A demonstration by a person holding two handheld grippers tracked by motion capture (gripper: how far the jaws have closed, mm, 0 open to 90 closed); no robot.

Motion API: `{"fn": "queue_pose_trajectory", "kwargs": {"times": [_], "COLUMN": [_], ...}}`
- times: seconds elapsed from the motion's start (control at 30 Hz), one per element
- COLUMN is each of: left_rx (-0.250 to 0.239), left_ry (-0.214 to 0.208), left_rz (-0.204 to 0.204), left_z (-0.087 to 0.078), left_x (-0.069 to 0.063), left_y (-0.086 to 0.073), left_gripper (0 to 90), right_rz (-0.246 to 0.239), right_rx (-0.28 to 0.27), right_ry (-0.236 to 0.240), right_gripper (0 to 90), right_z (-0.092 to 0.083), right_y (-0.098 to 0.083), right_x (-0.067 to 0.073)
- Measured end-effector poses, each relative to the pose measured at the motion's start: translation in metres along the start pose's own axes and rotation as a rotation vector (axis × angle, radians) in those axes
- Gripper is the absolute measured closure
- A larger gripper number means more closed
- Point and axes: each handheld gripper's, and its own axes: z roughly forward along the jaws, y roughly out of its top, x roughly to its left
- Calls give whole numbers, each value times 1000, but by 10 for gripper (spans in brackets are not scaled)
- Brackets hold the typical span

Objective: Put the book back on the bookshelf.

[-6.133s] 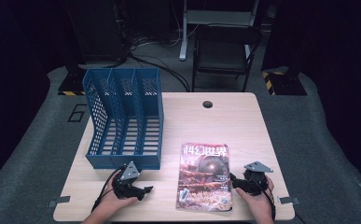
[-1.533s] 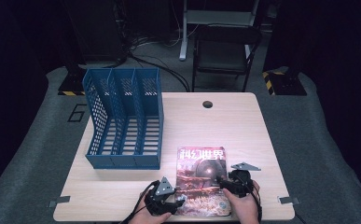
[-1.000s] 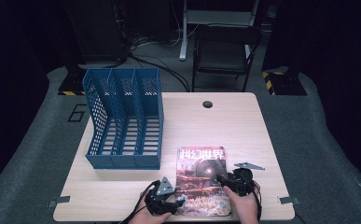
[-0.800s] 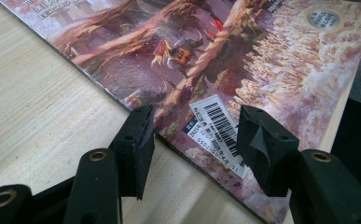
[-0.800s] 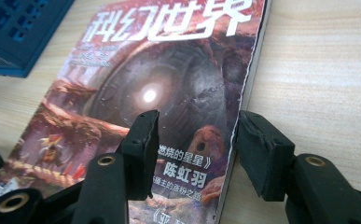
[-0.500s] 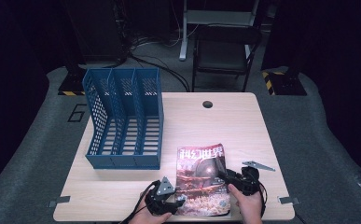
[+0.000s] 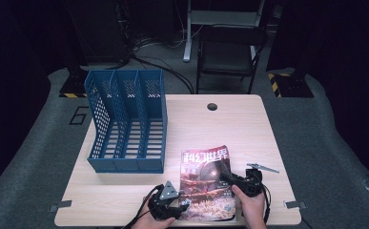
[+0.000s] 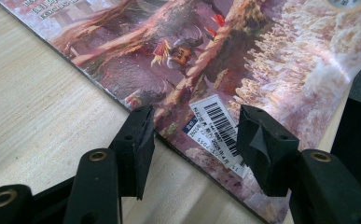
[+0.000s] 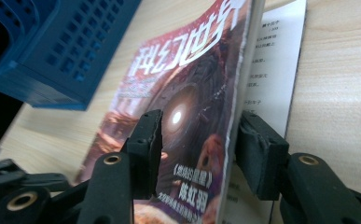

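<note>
Magazine (image 7: pixel 207 183) lies right of the rack (image 7: pixel 127 121). Left gripper (image 8: pixel 194 140) straddles its near-left corner, jaws apart. Right gripper (image 9: pixel 197 154) has just been closing — jaws astride the lifted right edge, not visibly pressing.

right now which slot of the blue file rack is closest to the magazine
The right-hand slot of the blue file rack: its outer wall faces the magazine; the middle and left slots lie farther away.
</note>
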Motion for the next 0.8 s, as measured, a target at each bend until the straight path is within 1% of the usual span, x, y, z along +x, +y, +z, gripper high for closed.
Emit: {"fn": "queue_pose_trajectory", "kwargs": {"times": [0.03, 0.1, 0.2, 0.27, 0.3, 0.33, 0.37, 0.43, 0.57, 0.63, 0.67, 0.77, 0.8], "left_rx": [-2, -5, -13, -12, -10, -4, -5, -13, -12, -14, -13, -12, -5], "left_ry": [-2, -3, -3, 0, 1, -6, -6, 0, 0, 0, 0, 0, -7], "left_rz": [-3, -7, -14, -9, -10, -8, -9, -11, -12, -13, -13, -13, -12], "left_z": [0, 0, 0, 0, 0, -1, 0, 0, 0, 0, 0, 0, -1], "left_x": [0, 0, -1, 0, 0, 0, 0, 0, 0, 0, 0, 0, 0], "left_y": [0, -1, -1, -1, -1, -1, -1, -1, -1, -1, -1, -1, -1], "left_gripper": [465, 465, 465, 465, 465, 466, 466, 466, 466, 466, 466, 466, 466], "right_rz": [-23, -41, -40, -25, -35, -38, -29, -42, -57, -61, -66, -51, -53], "right_rx": [10, 27, 35, 50, 52, 55, 65, 59, 73, 82, 89, 136, 142], "right_ry": [-10, -29, -26, -27, -26, -27, -26, -25, -36, -39, -34, 6, 3], "right_gripper": [521, 521, 528, 529, 525, 523, 524, 529, 563, 564, 563, 562, 569], "right_z": [3, 6, 8, 9, 10, 11, 11, 12, 12, 12, 12, 11, 10], "right_y": [1, 1, 2, 2, 2, 2, 3, 3, 4, 4, 4, 3, 2], "right_x": [-1, -1, -5, -6, -7, -8, -8, -9, -9, -8, -7, -5, -3]}}
